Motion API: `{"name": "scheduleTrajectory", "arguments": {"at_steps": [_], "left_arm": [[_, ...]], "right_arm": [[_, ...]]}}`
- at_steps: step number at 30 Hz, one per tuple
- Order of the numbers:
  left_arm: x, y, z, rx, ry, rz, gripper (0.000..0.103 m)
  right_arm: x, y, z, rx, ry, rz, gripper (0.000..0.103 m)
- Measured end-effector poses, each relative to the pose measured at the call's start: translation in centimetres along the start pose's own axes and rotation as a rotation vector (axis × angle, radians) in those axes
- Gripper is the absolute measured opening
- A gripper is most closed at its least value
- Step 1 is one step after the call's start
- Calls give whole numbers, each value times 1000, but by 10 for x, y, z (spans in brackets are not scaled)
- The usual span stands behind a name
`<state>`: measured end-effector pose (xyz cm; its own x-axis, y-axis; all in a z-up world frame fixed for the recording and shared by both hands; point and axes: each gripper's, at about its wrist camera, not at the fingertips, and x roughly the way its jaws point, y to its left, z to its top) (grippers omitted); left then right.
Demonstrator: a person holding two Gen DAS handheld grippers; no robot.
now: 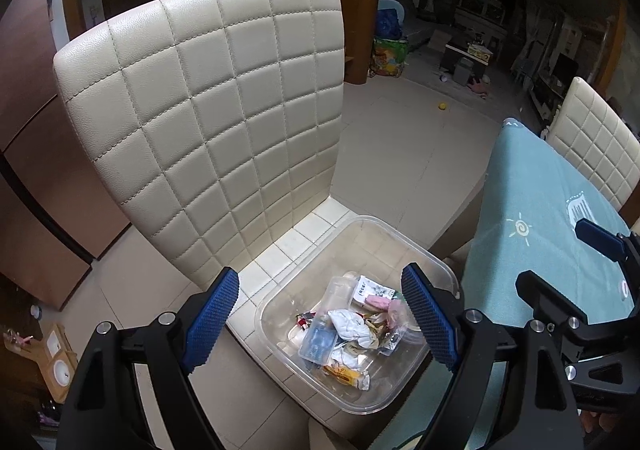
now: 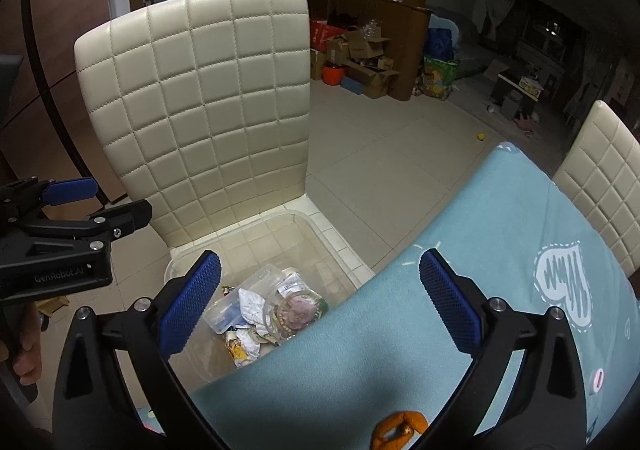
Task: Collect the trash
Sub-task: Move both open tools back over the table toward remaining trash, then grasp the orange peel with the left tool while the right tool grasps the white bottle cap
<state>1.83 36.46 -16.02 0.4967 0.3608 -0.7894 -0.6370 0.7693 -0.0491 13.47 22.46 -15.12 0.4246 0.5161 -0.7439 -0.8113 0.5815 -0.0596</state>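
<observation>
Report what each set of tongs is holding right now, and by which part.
Nothing is held. The left tongs stand open above the clear bin of trash; the right tongs stand open over the blue tablecloth's edge.

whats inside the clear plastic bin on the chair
The clear plastic bin holds crumpled white paper, a clear plastic box and printed wrappers. Anything beneath that pile is covered.

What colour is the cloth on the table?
Light blue tablecloth with white doodles; right wrist view.

Lived-in home: quilted dining chair (image 1: pixel 208 122), clothed table (image 2: pixel 460 270), cardboard boxes (image 2: pixel 360 54).
</observation>
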Motion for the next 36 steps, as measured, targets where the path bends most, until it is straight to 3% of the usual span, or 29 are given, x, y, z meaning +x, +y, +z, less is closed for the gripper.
{"name": "scheduleTrajectory", "arguments": {"at_steps": [6, 12, 19, 24, 28, 30, 32, 36], "left_arm": [[-14, -29, -6, 57, -10, -41, 81], [-27, -90, -27, 180, 13, -152, 81], [-23, -165, -67, 321, 85, -266, 82], [-16, -207, -86, 388, 121, -288, 81], [-3, -225, -93, 425, 140, -238, 81], [-1, -231, -95, 435, 136, -231, 65], [6, -237, -96, 446, 176, -233, 23], [9, -247, -95, 449, 187, -254, 15]], "right_arm": [[-33, -29, -29, 57, -6, -58, 97], [-67, -73, -72, 149, 16, -155, 84], [-101, -130, -135, 307, 75, -265, 84], [-117, -155, -169, 376, 95, -307, 84], [-126, -170, -185, 411, 100, -322, 84], [-129, -179, -191, 424, 100, -327, 84], [-129, -185, -194, 432, 102, -329, 84], [-125, -200, -195, 436, 101, -333, 84]]}}
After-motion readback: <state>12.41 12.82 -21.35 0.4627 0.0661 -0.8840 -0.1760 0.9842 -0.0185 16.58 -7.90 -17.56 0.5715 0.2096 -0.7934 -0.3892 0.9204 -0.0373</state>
